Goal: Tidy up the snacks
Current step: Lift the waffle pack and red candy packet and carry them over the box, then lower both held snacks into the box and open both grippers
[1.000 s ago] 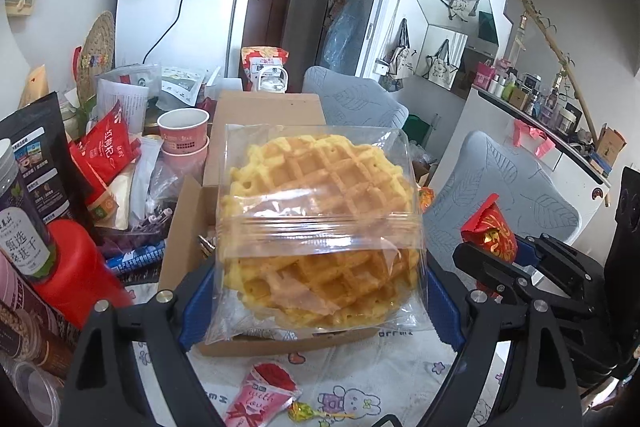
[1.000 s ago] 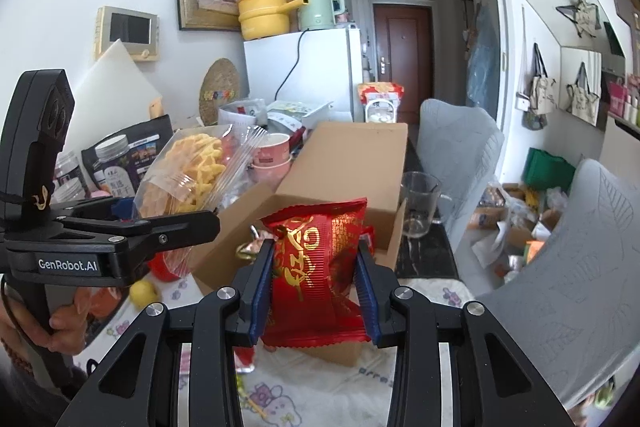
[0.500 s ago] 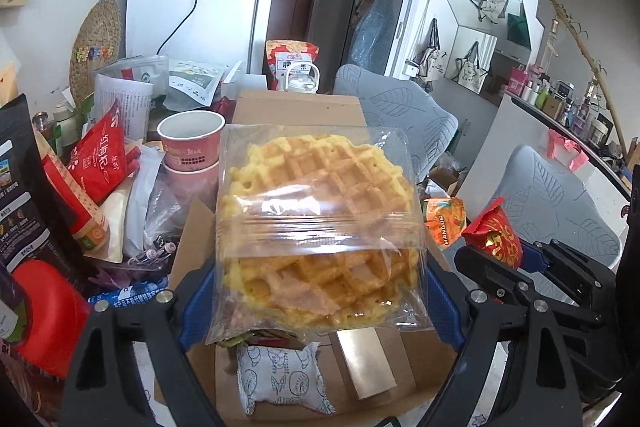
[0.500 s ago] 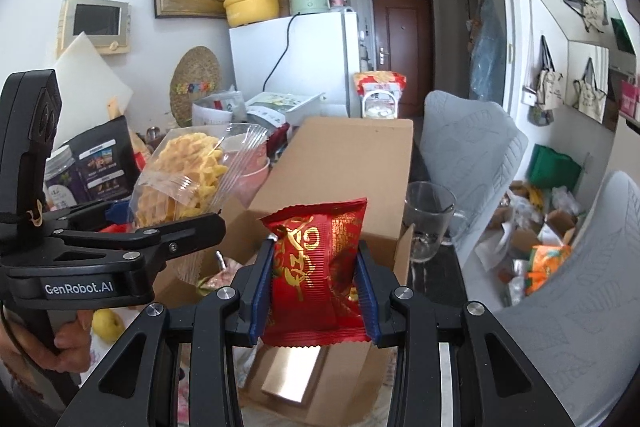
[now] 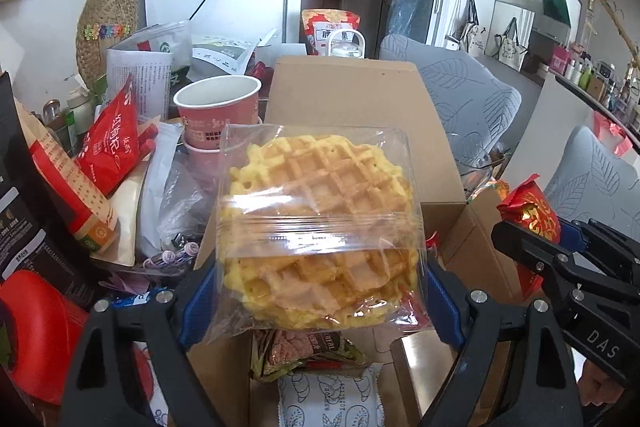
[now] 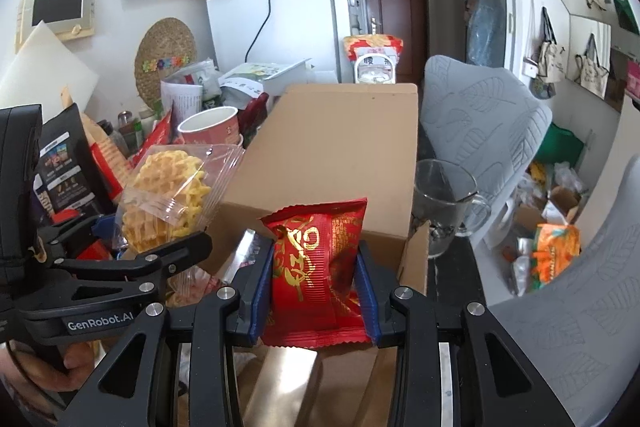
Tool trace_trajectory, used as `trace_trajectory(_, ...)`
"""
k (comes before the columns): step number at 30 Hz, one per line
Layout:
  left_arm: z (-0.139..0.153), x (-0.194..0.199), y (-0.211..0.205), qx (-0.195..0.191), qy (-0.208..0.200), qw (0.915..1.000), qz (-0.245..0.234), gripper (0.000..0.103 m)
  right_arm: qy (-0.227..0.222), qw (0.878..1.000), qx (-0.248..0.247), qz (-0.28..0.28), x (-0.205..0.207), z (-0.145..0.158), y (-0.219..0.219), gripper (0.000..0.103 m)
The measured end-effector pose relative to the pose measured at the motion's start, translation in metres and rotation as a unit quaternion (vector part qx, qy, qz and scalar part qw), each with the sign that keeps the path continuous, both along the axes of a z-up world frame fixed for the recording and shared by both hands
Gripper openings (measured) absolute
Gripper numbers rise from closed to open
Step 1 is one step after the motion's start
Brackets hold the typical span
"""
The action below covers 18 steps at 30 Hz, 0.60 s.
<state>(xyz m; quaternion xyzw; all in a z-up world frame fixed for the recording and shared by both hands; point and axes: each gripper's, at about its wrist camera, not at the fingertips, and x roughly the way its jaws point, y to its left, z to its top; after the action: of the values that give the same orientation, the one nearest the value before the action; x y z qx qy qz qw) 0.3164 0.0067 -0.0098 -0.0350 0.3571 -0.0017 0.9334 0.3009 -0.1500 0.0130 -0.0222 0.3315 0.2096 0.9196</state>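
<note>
Cardboard box (image 5: 352, 115) already holds several packets; left gripper (image 5: 320, 283) clamps waffle pack (image 5: 316, 227), right gripper (image 6: 316, 291) clamps red packet (image 6: 316, 267), both poised above it, unreleased

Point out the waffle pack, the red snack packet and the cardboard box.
waffle pack (image 5: 316, 227), left wrist view, middle of the clear wrapper.
red snack packet (image 6: 316, 267), right wrist view, printed front.
cardboard box (image 6: 340, 147), right wrist view, raised back flap.
</note>
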Motion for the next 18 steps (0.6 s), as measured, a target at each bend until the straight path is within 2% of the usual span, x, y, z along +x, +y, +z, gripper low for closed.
trace_trajectory(4, -0.012, 0.008, -0.001, 0.018, 0.014, 0.9997, 0.004, 0.089, 0.024, 1.0, 0.011, -0.012, 0.011, -0.015, -0.002, 0.037)
trace_trajectory(9, -0.026, 0.016, 0.0, 0.026, 0.035, 0.999, 0.009, 0.089, 0.055, 0.998, -0.009, -0.017, 0.02, -0.03, 0.002, 0.038)
trace_trajectory(17, -0.034, 0.02, -0.004, 0.042, 0.053, 0.9975, 0.02, 0.089, 0.07, 0.996, -0.039, -0.025, 0.023, -0.04, 0.008, 0.038)
trace_trajectory(18, -0.034, 0.021, -0.004, 0.039, 0.055, 0.9976, 0.017, 0.091, 0.073, 0.996, -0.045, -0.029, 0.024, -0.042, 0.008, 0.043)
